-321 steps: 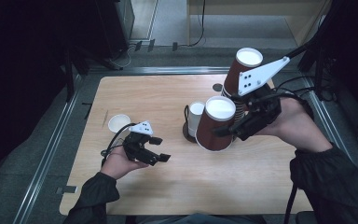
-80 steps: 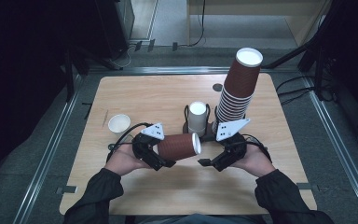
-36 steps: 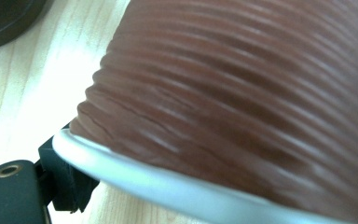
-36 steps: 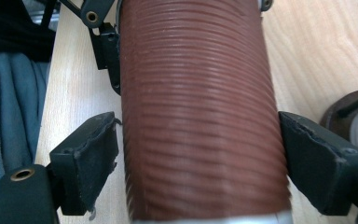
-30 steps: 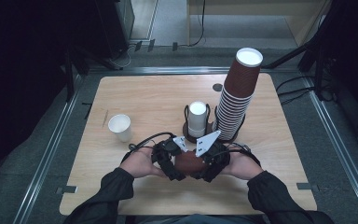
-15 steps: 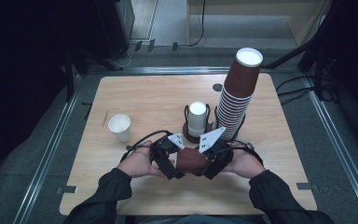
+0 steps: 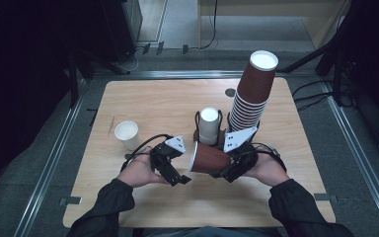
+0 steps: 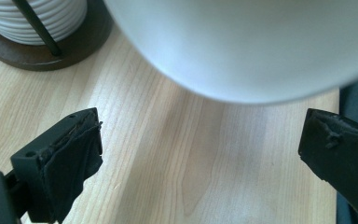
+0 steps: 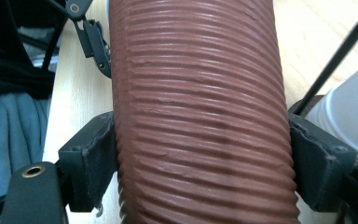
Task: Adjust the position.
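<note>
A brown ribbed paper cup (image 7: 211, 159) lies on its side above the table's near middle, its white mouth toward the left. My right gripper (image 7: 223, 161) is shut on it; in the right gripper view both pads press the cup (image 9: 196, 116) at its sides. My left gripper (image 7: 181, 165) stands open just left of the cup's mouth. Its jaws have just been opening, and nothing is between them. In the left gripper view the left gripper (image 8: 200, 149) is spread over bare wood, with the cup's white mouth (image 8: 242, 46) blurred close above.
A wire holder with a stack of white cups (image 7: 208, 123) stands just behind the hands. A tall leaning stack of brown cups (image 7: 251, 94) rises to its right. A single white cup (image 7: 126, 134) sits at the left of the wooden table (image 7: 153, 98).
My left gripper has let go of the brown cup and drawn back to the left. The right gripper has shifted slightly right and up with the cup in its grip.
</note>
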Tool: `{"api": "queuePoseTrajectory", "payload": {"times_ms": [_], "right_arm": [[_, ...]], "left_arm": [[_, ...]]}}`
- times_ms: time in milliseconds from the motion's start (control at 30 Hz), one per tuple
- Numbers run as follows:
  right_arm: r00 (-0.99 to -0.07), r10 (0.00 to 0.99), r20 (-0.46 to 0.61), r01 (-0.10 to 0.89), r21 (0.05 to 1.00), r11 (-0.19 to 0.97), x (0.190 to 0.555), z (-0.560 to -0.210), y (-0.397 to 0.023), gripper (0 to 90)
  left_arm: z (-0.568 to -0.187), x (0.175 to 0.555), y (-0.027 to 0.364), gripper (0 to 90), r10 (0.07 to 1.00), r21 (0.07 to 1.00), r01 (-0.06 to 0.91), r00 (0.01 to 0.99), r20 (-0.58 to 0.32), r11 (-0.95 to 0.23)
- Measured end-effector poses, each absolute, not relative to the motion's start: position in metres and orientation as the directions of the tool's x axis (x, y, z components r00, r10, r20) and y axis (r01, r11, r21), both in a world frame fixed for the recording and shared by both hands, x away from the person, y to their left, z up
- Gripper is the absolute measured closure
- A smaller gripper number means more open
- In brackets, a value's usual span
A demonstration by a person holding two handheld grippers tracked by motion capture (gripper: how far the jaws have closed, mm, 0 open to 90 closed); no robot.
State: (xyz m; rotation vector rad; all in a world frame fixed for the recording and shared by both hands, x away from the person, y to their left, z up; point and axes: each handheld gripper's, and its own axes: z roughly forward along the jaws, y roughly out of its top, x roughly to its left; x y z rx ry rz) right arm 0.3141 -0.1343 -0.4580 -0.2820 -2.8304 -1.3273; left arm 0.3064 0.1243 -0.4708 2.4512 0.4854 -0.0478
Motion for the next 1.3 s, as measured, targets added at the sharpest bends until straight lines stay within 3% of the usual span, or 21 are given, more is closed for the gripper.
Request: {"api": "queuePoseTrajectory", "payload": {"times_ms": [500,667,1133,1300], "right_arm": [[-0.981,0.152,0.122,0.183,0.841,0.509,0.317,-0.452,-0.152,18.7],[-0.983,0.122,0.139,0.181,0.857,0.483,0.316,-0.451,-0.147,18.7],[-0.983,0.054,0.174,0.176,0.836,0.520,0.312,-0.460,-0.127,18.7],[-0.983,0.060,0.175,0.180,0.830,0.527,0.313,-0.461,-0.125,19.2]], "left_arm": [[-0.461,0.308,0.131,0.0,0.342,0.701,0.388,0.915,-0.215,-0.599],[-0.459,0.306,0.127,0.0,0.296,0.735,0.378,0.922,-0.247,-0.563],[-0.455,0.300,0.120,0.0,0.251,0.767,0.336,0.939,-0.233,-0.547],[-0.454,0.299,0.121,6.3,0.245,0.778,0.313,0.947,-0.209,-0.545]]}}
